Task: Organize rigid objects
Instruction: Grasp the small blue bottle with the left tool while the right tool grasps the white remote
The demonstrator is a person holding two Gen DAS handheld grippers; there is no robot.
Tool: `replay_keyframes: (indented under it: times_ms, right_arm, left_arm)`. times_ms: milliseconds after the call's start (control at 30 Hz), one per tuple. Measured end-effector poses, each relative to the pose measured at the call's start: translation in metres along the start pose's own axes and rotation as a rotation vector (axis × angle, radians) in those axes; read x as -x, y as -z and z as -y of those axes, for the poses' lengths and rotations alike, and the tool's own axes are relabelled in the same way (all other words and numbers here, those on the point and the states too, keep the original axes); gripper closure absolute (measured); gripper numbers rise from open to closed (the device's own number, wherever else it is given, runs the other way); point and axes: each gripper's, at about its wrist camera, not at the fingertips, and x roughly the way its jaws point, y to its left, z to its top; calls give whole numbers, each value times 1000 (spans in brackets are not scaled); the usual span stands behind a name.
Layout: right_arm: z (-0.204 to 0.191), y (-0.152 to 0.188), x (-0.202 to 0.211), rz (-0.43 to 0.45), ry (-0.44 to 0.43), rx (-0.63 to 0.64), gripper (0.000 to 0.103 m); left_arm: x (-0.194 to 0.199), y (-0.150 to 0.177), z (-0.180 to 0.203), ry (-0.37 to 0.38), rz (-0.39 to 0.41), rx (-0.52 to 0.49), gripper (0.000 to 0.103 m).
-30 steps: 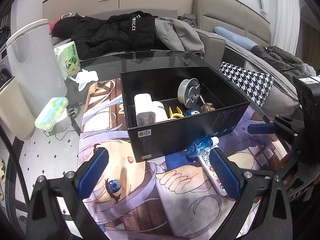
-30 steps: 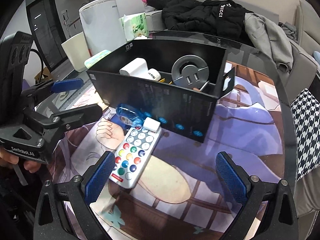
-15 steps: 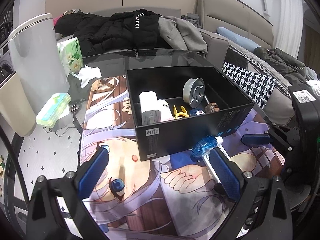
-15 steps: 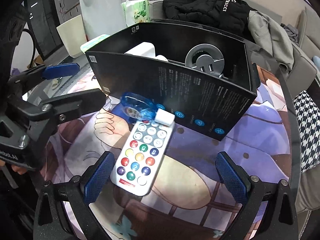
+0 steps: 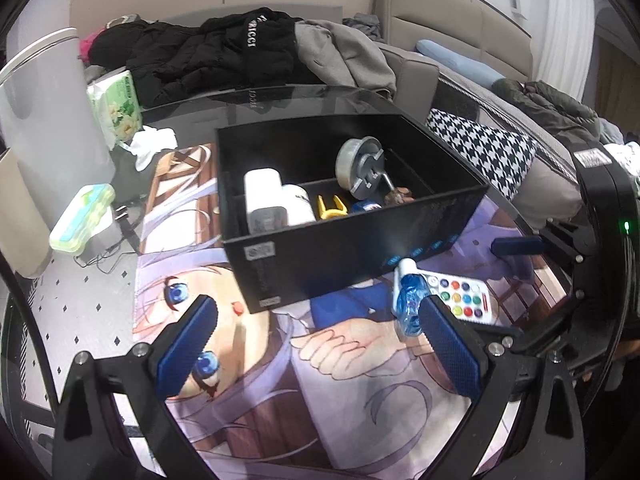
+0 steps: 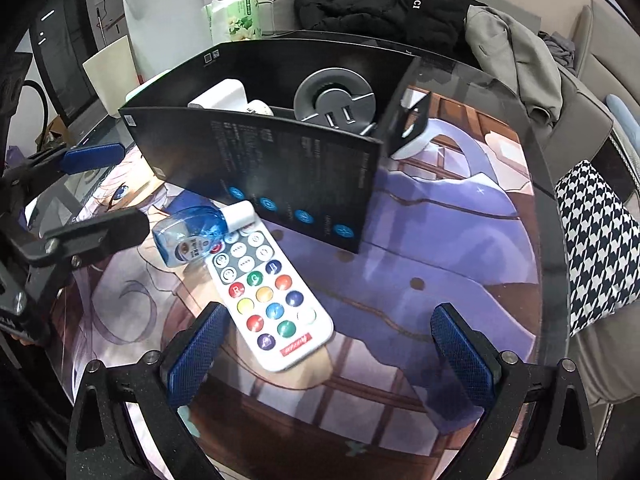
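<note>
A black box [image 5: 360, 248] on the printed mat holds a white adapter [image 5: 262, 200], a grey round socket [image 5: 358, 166] and several small items. In front of it a small blue bottle [image 5: 408, 304] lies on its side across the top end of a white remote [image 6: 268, 292] with coloured buttons. My right gripper [image 6: 328, 356] is open and low over the mat, and the remote's lower end lies between its fingers, near the left pad [image 6: 196, 354]. My left gripper [image 5: 318, 344] is open too, its right pad [image 5: 448, 344] just beside the bottle.
The round glass table's rim [image 6: 556, 264] runs close on the right, with a houndstooth cushion [image 6: 596, 248] beyond it. A tissue pack [image 5: 116, 108], a green case [image 5: 82, 222] and a white appliance [image 6: 164, 16] stand to the left. Coats [image 5: 224, 52] are piled behind.
My right gripper has come in closer and swung round, so the remote now lies between its fingers. My left gripper has shifted slightly beside the bottle. Bottle and remote stay put.
</note>
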Motion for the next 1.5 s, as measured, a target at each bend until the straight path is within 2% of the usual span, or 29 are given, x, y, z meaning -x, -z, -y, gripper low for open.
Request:
replay_keyframes:
  times_ms: [167,433,533,600,667,700,767,967,1133,1500]
  right_arm:
    - [4,0,1,5,-4,2,1]
    - [2,4,1,23,-8,6,1]
    - [2,4,1,25,-9,10,1]
    - [1,5,2,25,-11,10,1]
    - [0,6,3,25,-13,13,1]
    - [0,6,3,26,-13,14,1]
    - [0,6,3,28,-15,15,1]
    - [-4,4,2,31,-23,25,1]
    - [-11,1,1,31,-33,43,1]
    - [-14,3,0,36,-43,52,1]
  left_arm:
    - [-2,0,12,50,-14,-34,2]
    - [-12,-1,24,61,-37,-55,7]
    - [-21,-1,29,71,-63,-67,24]
    - [-27,1,31,75,-84,-68,45]
    - [-28,1,31,82,-81,-63,56]
    - [-27,1,32,94,-80,-67,68]
    - [-24,2,34,109,-74,-81,82]
    - [-19,3,34,129,-58,-93,82]
    - [-13,4,31,133,-46,-96,87]
    - [-19,4,31,126,-75,-97,87]
